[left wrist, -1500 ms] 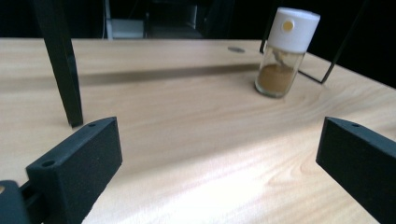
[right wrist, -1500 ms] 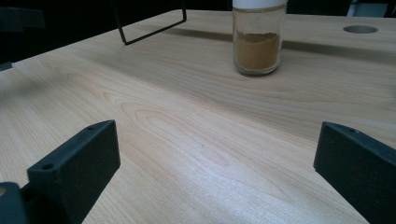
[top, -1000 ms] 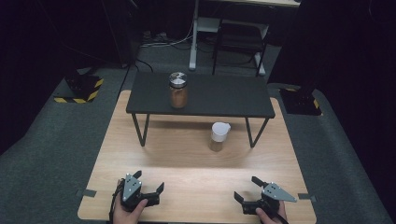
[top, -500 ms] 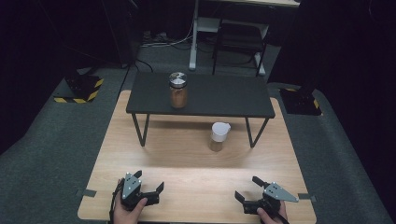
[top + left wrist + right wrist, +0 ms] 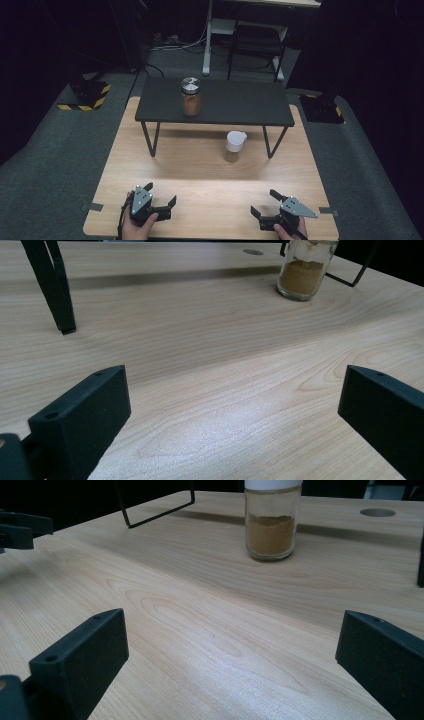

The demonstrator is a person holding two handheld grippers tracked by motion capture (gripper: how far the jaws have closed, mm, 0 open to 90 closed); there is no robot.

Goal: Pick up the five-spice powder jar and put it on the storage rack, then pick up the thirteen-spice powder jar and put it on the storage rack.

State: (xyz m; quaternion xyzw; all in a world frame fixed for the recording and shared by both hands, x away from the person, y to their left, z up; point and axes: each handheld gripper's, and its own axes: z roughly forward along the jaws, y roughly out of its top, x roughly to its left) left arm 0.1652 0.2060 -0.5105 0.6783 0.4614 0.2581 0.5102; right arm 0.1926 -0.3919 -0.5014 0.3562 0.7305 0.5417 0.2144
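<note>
- A glass jar with a white lid (image 5: pixel 234 145) stands upright on the wooden bench (image 5: pixel 210 170), just in front of the small black stand and near its right-hand legs. It holds brown powder that fills roughly its lower half, as the right gripper view shows (image 5: pixel 272 522).
- In the left gripper view the same jar (image 5: pixel 305 269) sits far off at the upper right, with a thin wire leg of the stand just beside it.
- A second jar with a metal lid (image 5: pixel 190 96) stands upright on top of the black stand (image 5: pixel 250 102), toward its left half. It also holds brown powder.
- The stand rests on the far half of the bench on thin black legs; one leg (image 5: pixel 52 285) shows at the upper left of the left gripper view.
- The left gripper (image 5: pixel 159 199) lies low over the near left part of the bench, held in a hand (image 5: pixel 137 227). Its jaws are spread wide with nothing between them, well apart from both jars.
- The right gripper (image 5: pixel 265 203) is at the near right part of the bench, held in the other hand (image 5: pixel 287 232). Its jaws are likewise spread wide and empty, and the white-lidded jar stands well ahead of them.
- Grey carpet (image 5: pixel 60 160) surrounds the bench, and a block with yellow and black stripes (image 5: pixel 87 95) lies on it at the far left.
</note>
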